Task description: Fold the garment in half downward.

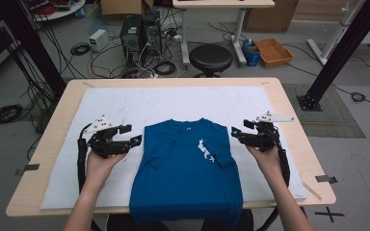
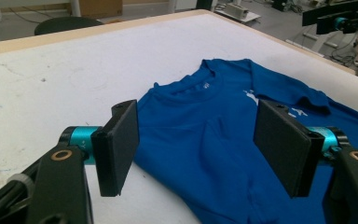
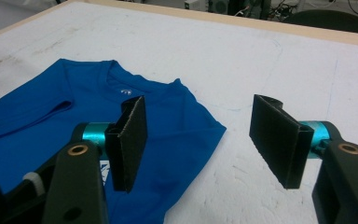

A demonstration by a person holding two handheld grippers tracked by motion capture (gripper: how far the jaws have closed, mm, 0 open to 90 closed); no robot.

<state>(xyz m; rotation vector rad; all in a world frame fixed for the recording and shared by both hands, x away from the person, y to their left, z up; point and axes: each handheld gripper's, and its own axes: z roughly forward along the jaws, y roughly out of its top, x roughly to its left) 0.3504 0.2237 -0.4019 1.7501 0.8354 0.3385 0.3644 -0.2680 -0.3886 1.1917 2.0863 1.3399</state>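
Observation:
A blue T-shirt (image 1: 188, 166) with a small white print lies flat on the white cloth, both sleeves folded in, its hem hanging over the near table edge. My left gripper (image 1: 131, 134) hovers just left of the shirt's shoulder, open with nothing between its pads. In the left gripper view the blue T-shirt (image 2: 223, 135) lies beyond my left gripper (image 2: 198, 144). My right gripper (image 1: 238, 131) hangs at the shirt's right shoulder, open and empty. The right gripper view has the blue T-shirt (image 3: 65, 116) spread under and behind my right gripper (image 3: 200, 140).
A white cloth (image 1: 125, 103) covers most of the wooden table (image 1: 58, 108). Past the far edge stand a black stool (image 1: 210, 58), computer towers (image 1: 139, 31) and loose cables. Black frame posts (image 1: 339, 50) rise at right and left.

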